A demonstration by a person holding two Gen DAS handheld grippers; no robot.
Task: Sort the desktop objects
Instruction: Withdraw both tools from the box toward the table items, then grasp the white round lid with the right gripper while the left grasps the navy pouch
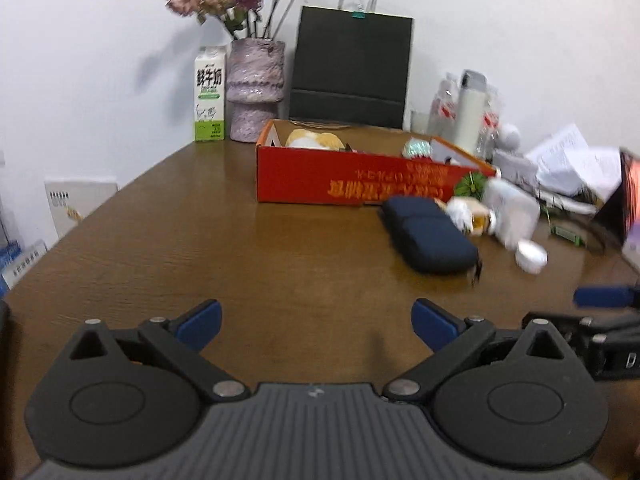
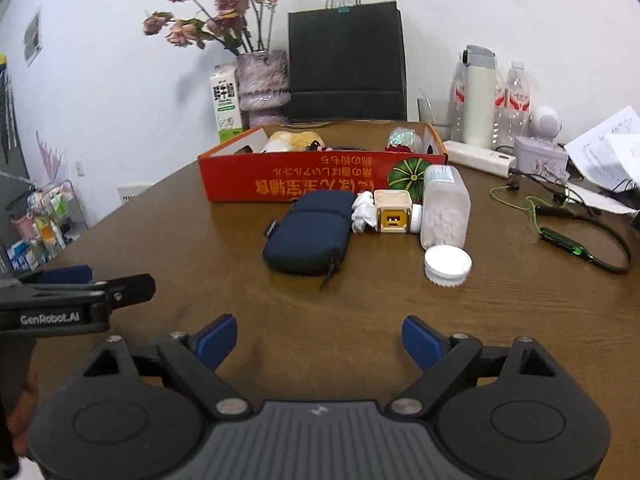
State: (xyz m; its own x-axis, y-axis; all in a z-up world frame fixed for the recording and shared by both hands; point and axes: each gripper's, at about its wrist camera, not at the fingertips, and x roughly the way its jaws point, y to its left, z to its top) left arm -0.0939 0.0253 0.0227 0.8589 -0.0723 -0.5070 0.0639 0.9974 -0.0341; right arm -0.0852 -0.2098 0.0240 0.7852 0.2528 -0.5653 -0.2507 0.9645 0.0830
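Note:
A red cardboard box stands mid-table with a plush toy and other items inside. In front of it lie a dark blue zip pouch, crumpled white tissue, a small beige cube toy, and a tipped clear bottle of white pellets with its white cap off. My left gripper is open and empty above the table's near edge. My right gripper is open and empty, short of the pouch.
At the back stand a milk carton, a vase of dried flowers, a black paper bag, a thermos and water bottles. A power strip, papers and a green-and-black cable lie at right.

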